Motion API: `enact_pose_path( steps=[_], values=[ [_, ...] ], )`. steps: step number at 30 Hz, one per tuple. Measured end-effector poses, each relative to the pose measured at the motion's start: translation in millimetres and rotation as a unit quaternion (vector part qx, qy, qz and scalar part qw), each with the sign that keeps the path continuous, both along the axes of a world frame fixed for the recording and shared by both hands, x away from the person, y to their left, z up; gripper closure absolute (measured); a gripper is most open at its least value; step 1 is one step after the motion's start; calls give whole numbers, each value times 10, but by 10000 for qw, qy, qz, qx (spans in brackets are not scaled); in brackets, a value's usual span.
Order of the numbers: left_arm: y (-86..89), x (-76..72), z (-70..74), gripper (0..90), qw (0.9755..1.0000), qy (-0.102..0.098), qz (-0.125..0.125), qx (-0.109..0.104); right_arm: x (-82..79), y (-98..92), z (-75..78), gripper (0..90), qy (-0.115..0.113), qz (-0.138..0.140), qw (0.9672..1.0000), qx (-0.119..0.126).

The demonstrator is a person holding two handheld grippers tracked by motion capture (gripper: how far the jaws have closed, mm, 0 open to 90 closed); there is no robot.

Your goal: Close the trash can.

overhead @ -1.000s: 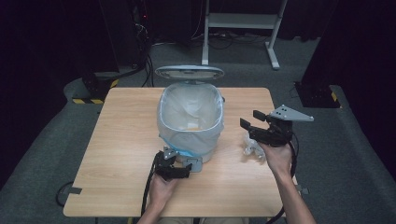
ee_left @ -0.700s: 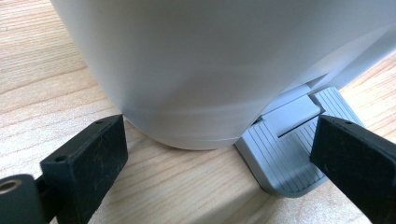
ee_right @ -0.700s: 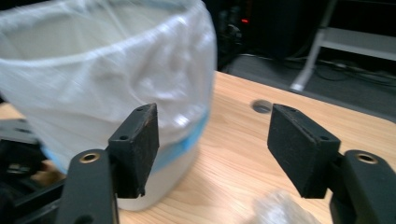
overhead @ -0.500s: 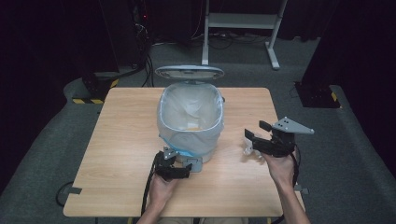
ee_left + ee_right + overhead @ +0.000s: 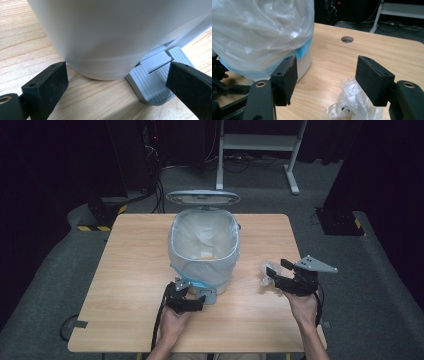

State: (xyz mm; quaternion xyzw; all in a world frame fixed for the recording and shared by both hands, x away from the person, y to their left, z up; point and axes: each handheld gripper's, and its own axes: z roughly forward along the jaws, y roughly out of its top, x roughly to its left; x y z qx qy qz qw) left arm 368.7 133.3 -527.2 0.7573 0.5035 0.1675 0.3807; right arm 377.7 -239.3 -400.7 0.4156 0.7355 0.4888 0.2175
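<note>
Plainly, the right tongs (image 5: 325,62) stand apart over the crumpled clear plastic wrapper (image 5: 352,100). Their jaws have just been closing a little, with the wrapper low between them but not yet pinched. The left tongs (image 5: 116,68) are also apart, one jaw at the foot of the white round pedal bin (image 5: 202,270) and the other over its ribbed grey foot pedal (image 5: 152,82), and the grey oval lid (image 5: 202,197) is up. The main risk, as I judge it, is a poor bite. The wrapper is thin and springy, and it sits nearer one jaw than the other. The jaws could therefore close above it, catch only a loose fold, or push it across the light wooden table (image 5: 130,270). A weak pinch could let it fall short of the bin's clear liner bag (image 5: 262,32). If the left tongs ease off the pedal, the lid may drop before the wrapper gets there. The wrapper lies on the table right of the bin, well clear of it. It is too crumpled to point anywhere, and its longer side seems to run from the near edge towards the far edge, though the high view shows it too small for me to be sure.
</note>
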Motion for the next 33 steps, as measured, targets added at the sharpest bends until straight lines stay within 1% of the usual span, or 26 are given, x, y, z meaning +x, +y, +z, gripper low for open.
enact_pose_path(
  steps=[1,4,7,8,14,16,17,18,23,25,26,32,33],
  values=[
    [0,0,0,42,10000,-1,0,2,0,0,0,344,0,0,10000,0],
    [0,0,0,42,10000,-2,0,1,18,8,-66,351,20,-14,9999,-101],
    [1,0,0,42,10000,-1,-3,3,29,10,-97,353,18,-39,9999,-133],
    [0,0,0,42,10000,-2,-1,1,45,5,-128,355,59,-30,9999,-131],
    [0,0,0,42,10000,-1,-2,3,81,-28,-216,368,119,-140,9996,-226],
    [0,0,0,42,10000,-1,-1,3,91,-36,-232,369,145,-155,9995,-224],
    [0,0,0,42,10000,-1,-2,3,101,-43,-247,370,177,-169,9995,-221],
    [0,0,0,42,10000,0,-1,2,123,-52,-278,371,206,-196,9992,-274],
    [0,0,0,42,10000,-2,-2,2,183,-67,-363,370,341,-247,9986,-308],
    [0,0,0,42,10000,0,-2,3,208,-66,-399,370,372,-262,9983,-364],
    [0,0,0,42,10000,0,-2,3,208,-66,-399,370,372,-262,9983,-364],
    [0,0,0,42,10000,0,-2,2,279,-58,-528,367,515,-346,9971,-436],
    [0,0,0,42,10000,0,-2,2,279,-58,-528,367,515,-346,9971,-436]
  ],
)
